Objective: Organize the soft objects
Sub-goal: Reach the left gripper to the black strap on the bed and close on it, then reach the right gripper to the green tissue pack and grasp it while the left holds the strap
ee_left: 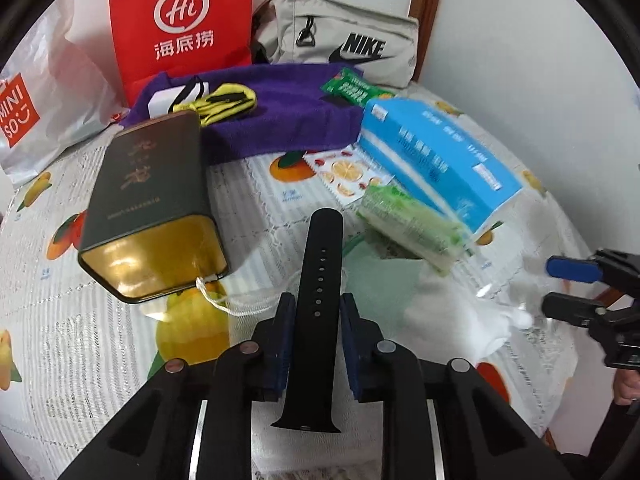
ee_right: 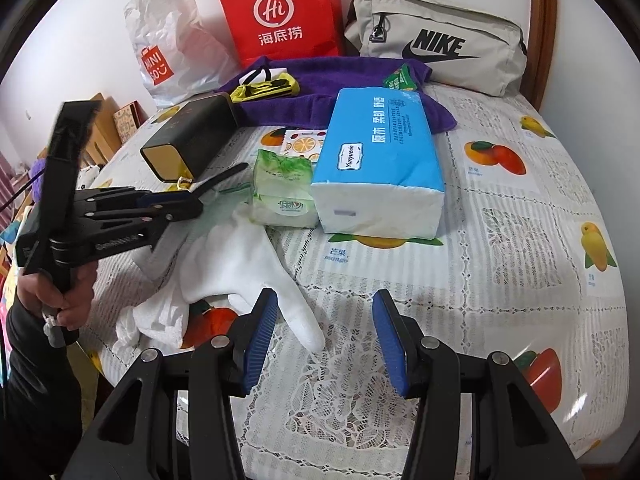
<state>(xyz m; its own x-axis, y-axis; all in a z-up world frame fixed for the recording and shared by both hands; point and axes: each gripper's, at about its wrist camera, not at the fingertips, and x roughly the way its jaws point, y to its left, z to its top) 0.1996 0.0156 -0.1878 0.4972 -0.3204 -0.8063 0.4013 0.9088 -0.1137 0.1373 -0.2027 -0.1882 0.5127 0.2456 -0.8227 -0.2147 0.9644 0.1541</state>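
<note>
I'm holding the left gripper (ee_left: 316, 316) clamped on the black watch strap (ee_left: 318, 280), lifted above the table (ee_right: 520, 240); right gripper (ee_right: 324, 340) is gaping near the white glove (ee_right: 240, 264), probably my next pickup.

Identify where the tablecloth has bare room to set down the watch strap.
Free: the cloth right of the blue tissue pack, out to the table edge. Crowded: around the white glove, green tissue pack and tin.
</note>
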